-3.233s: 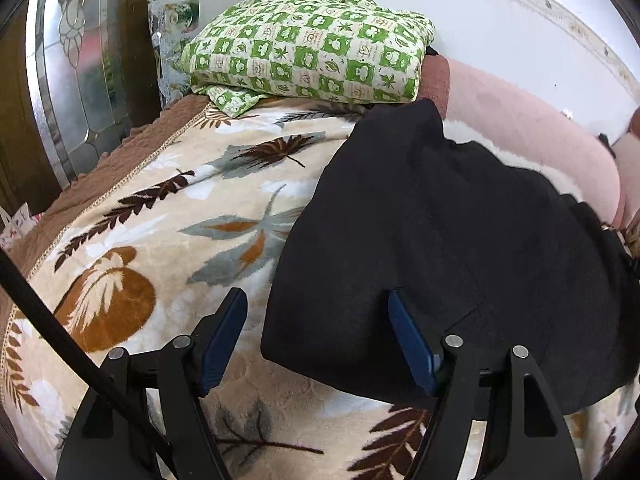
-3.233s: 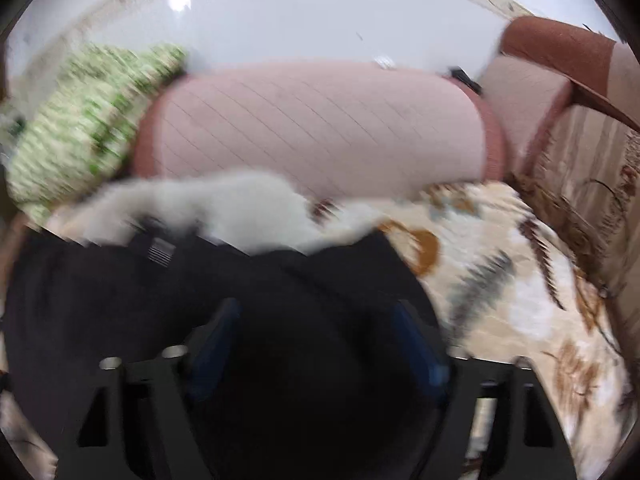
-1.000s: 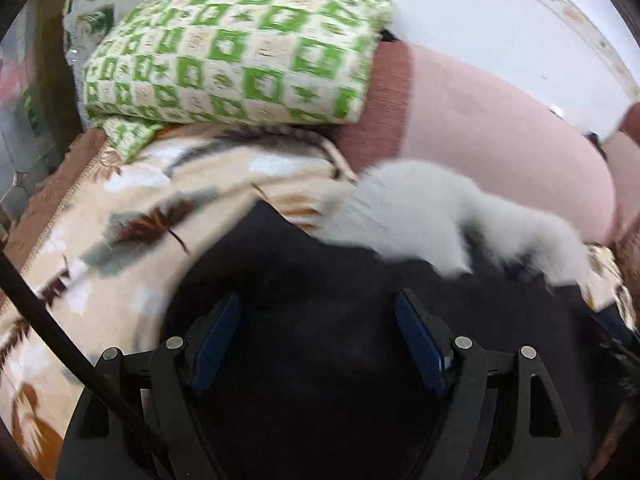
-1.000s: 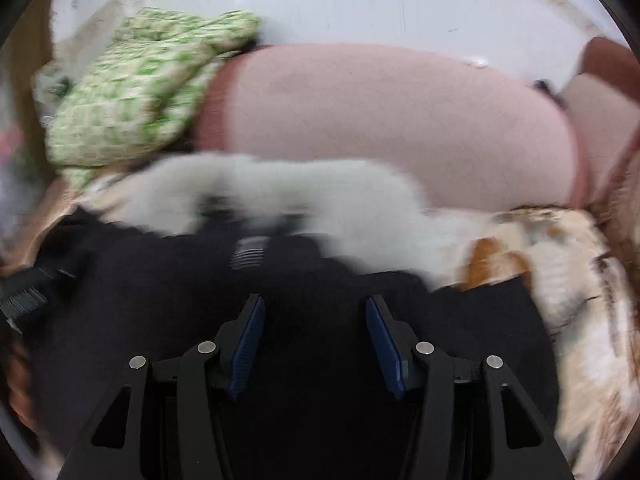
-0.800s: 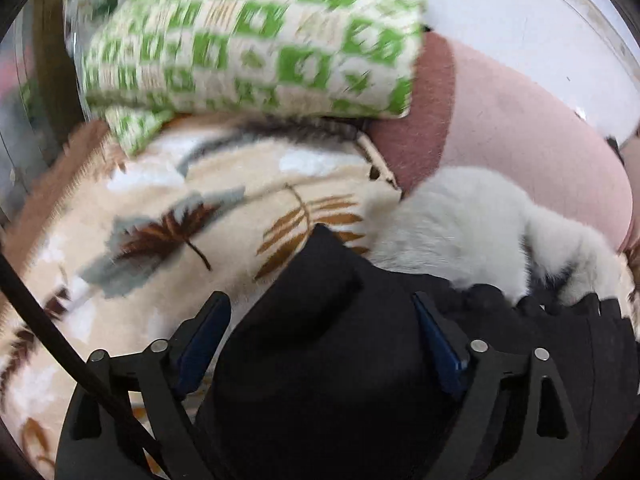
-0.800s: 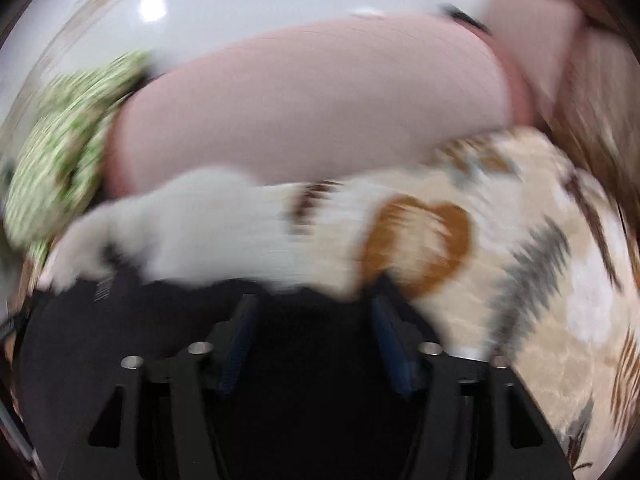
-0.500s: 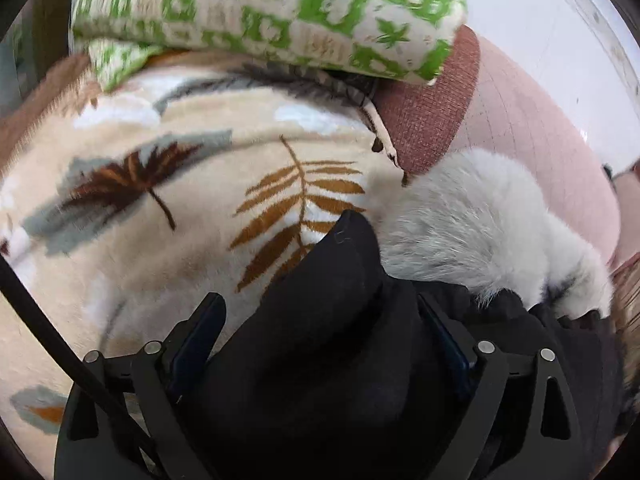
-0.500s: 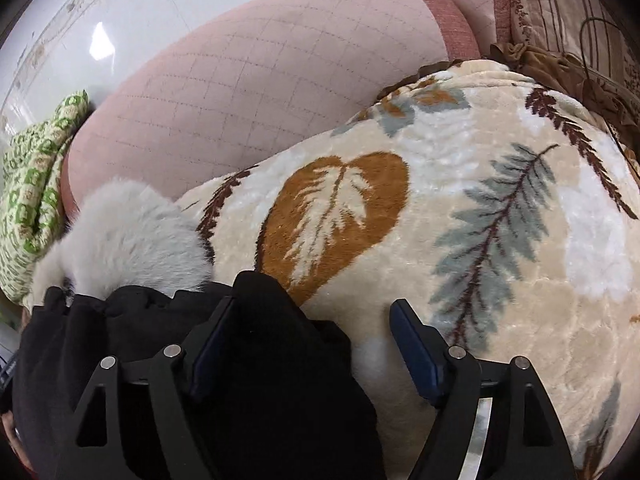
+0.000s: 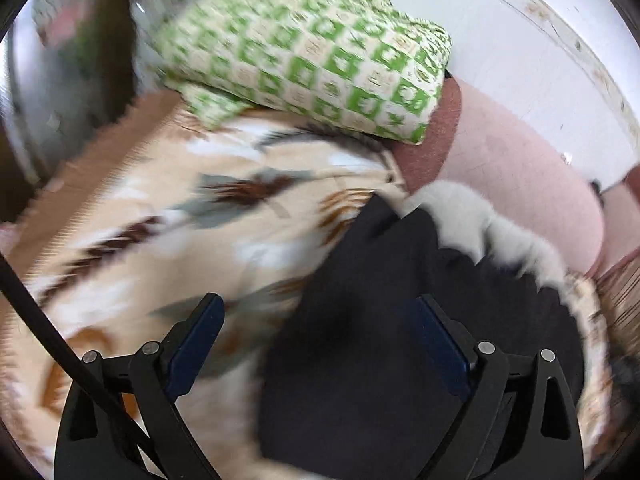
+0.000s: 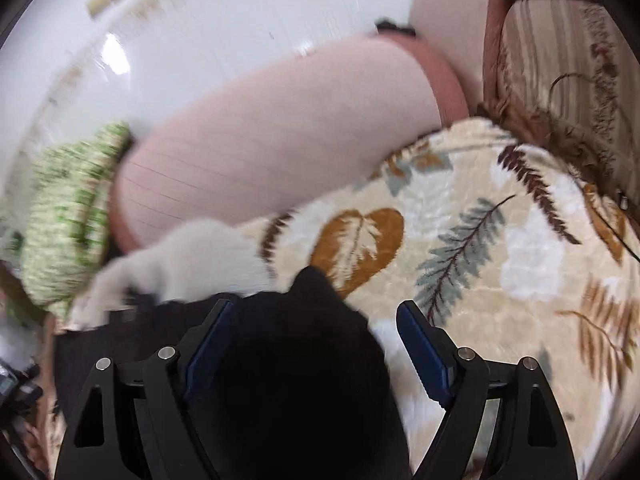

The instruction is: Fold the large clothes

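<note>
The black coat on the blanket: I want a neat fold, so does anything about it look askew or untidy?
Somewhat. The black coat lies folded on the leaf-print blanket, but its white fur trim spills unevenly past the top edge, and one corner pokes up in a peak. Both grippers are open, off the cloth.

Leaf-patterned blanket (image 9: 152, 248) over the bed, black fur-trimmed coat (image 9: 380, 360) and green-checked pillow (image 9: 320, 60) on it.

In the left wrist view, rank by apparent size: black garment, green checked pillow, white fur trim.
1. black garment, though it lies nearest the camera, which inflates it.
2. green checked pillow, farther back, so its true size against the garment is unsure.
3. white fur trim, clearly smallest.
</note>
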Tool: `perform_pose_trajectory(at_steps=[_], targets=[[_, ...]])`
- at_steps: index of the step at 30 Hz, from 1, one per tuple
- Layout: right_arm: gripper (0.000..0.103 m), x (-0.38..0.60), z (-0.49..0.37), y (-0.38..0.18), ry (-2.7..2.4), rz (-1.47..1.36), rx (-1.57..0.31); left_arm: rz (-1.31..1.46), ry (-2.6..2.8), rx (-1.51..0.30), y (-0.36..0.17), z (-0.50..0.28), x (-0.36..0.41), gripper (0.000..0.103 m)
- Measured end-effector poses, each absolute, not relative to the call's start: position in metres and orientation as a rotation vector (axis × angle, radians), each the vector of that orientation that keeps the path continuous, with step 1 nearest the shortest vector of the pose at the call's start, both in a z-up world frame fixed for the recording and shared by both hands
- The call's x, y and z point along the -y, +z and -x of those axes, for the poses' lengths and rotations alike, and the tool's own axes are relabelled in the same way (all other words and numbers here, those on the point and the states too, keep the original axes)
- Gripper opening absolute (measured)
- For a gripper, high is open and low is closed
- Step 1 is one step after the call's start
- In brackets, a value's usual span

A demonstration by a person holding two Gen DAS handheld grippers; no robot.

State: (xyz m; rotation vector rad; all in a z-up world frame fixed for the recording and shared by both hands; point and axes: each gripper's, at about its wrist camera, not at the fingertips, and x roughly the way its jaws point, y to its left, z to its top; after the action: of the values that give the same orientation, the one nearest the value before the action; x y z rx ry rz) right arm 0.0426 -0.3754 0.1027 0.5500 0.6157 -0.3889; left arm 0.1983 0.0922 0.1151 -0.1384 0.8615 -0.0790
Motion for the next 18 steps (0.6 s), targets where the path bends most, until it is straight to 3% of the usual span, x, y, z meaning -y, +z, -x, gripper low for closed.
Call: perform_pose_trajectory(at_steps=[6,14,15,18], targets=[[0.088,0.328,0.027,0.087,-0.304,-0.618,-0.608,0.239,-0.036,-0.878,0.08,-0.141,-0.13,0.095],[0.089,0.318,0.006,0.02,-0.321,-0.611,-0.79,0.189,0.021,-1.0,0.031,-0.17,-0.12,0.095],[0.096,0.324,0.005,0.012,-0.327,-0.629,-0.782,0.183,0.024,-0.999,0.031,-0.168,-0.121,0.095],[0.101,0.336,0.006,0.005,-0.337,-0.691,-0.773,0.166,0.02,-1.002,0.033,-0.166,-0.122,0.095]])
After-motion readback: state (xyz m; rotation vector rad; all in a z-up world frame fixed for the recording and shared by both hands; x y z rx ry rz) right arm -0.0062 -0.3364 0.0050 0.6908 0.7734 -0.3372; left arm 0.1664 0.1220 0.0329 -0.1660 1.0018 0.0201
